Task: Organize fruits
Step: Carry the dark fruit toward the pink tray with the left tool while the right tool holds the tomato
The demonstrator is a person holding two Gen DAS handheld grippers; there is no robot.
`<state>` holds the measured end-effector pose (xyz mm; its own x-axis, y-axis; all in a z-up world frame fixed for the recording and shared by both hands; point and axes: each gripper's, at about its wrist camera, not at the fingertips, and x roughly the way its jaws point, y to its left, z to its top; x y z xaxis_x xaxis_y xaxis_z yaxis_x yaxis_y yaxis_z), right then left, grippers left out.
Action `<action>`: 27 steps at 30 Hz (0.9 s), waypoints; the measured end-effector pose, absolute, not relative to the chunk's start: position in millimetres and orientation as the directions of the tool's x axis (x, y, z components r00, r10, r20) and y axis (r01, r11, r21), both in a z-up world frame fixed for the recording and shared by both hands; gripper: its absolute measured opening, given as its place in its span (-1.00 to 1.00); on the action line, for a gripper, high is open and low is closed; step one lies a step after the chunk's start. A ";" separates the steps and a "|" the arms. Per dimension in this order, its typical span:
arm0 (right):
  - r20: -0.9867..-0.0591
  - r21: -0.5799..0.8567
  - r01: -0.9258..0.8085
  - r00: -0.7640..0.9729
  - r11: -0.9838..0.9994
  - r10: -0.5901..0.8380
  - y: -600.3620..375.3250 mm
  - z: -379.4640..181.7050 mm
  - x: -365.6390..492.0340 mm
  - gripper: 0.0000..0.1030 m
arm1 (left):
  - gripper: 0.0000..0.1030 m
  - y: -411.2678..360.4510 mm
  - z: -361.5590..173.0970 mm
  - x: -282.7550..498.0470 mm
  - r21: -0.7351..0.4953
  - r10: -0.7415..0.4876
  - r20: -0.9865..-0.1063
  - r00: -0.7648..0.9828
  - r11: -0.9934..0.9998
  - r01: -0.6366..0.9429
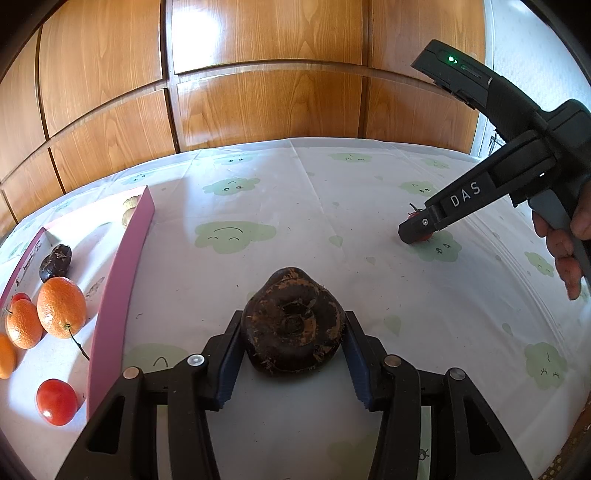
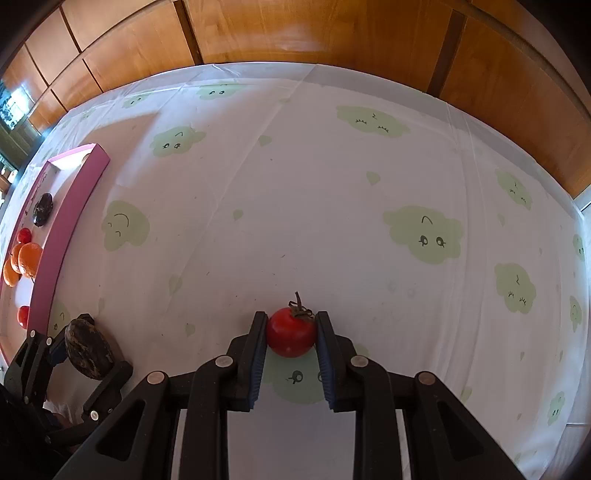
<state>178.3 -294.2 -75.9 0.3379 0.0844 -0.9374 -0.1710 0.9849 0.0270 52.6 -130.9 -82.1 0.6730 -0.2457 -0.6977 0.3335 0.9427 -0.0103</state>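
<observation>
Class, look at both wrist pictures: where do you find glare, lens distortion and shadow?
Left wrist view: bright glare on the wooden cabinet doors, the table edge bows with fisheye curve, and sun falls on the oranges. Right wrist view: the tablecloth curves likewise, corners go dark, and the tomato carries a small highlight.

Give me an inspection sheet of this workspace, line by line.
Surface: white tablecloth printed with green clouds.
Job's things: pink shallow tray holding oranges, red tomatoes, one dark brown fruit.
Clutter: nothing seen.
Grippers: left gripper closed on a dark brown rough flattened fruit; right gripper closed on a small red stemmed tomato.
Cables: nothing seen.
Surroundings: glossy wooden panelled wall.
</observation>
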 end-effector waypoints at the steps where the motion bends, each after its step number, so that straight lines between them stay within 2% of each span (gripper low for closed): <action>1: -0.937 0.026 -0.171 0.338 0.985 0.083 -294.8 -75.7 178.4 -0.50 | -0.01 -131.1 -82.2 52.7 -0.011 -0.246 -0.698 0.673 0.943 0.334; 27: -0.935 -0.013 -0.201 0.350 0.980 0.059 -281.1 -75.8 171.1 -0.50 | -0.01 -130.6 -82.0 52.5 -0.009 -0.245 -0.698 0.673 0.943 0.334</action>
